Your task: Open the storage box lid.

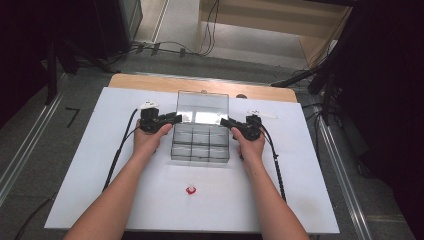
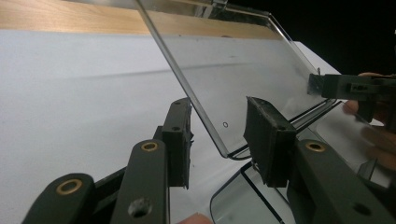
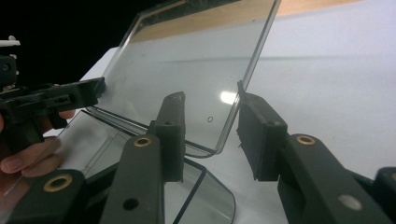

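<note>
High view: one clear compartment box mid-table on white sheet, lid upright; left gripper and right gripper at lid's side edges; one red cap near front | Left gripper view: jaws parted, straddling lid edge, pads clear | Right gripper view: jaws parted astride opposite lid edge, released.

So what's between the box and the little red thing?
Nothing: in the high view, only bare white table lies between the box and the red thing.
</note>
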`<state>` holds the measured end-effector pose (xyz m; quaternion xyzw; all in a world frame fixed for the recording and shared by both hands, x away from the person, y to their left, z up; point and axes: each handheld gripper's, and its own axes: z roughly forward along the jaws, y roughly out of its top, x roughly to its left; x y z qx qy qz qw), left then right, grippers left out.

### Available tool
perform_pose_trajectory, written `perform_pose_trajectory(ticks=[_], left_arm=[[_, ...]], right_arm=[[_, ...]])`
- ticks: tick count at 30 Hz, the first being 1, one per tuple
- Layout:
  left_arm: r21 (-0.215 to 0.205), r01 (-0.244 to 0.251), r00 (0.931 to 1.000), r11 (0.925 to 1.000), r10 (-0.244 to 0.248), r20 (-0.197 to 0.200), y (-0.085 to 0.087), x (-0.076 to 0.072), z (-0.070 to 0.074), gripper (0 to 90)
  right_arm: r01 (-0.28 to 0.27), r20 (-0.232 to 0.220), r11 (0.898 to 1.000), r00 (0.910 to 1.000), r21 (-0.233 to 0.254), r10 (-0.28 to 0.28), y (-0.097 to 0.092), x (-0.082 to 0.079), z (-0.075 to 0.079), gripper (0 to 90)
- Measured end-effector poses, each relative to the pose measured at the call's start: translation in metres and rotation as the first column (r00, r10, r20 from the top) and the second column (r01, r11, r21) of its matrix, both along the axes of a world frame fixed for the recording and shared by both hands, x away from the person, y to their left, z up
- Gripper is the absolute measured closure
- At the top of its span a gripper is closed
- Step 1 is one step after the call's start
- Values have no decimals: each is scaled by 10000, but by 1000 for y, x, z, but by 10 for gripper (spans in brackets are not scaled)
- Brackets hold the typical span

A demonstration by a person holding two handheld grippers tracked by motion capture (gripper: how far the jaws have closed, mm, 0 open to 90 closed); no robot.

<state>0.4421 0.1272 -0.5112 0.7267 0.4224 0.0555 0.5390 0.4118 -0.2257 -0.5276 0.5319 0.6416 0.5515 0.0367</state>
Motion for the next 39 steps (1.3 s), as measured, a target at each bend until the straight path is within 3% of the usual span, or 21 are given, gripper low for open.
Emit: perform_pose_trajectory(ticks=[10, 13, 25, 30, 33, 39], left_arm=[[-124, 63, 9998, 9999, -65, -161, 0, 1, -1, 576], [-85, 80, 9998, 9999, -82, -201, 0, 1, -1, 559], [-2, 246, 9996, 9997, -246, -131, 0, -1, 0, 511], [274, 253, 9997, 9993, -253, -25, 2, -3, 4, 392], [231, 347, 9994, 9991, -346, -71, 3, -6, 7, 351], [222, 741, 9973, 9970, -740, -37, 6, -16, 10, 158]], right_arm=[[16, -124, 9999, 9999, 112, -14, -1, 1, -1, 593], [162, -186, 9999, 9997, -13, -162, 0, 1, -1, 550], [297, -152, 9992, 9994, -265, -301, 0, -1, 0, 554], [363, 162, 9965, 9992, -747, -352, 2, -6, 5, 375], [202, 208, 9949, 9996, -988, -182, 1, -10, 7, 271], [-115, 706, 9771, 9971, -2127, 271, 7, -26, 14, 117]])
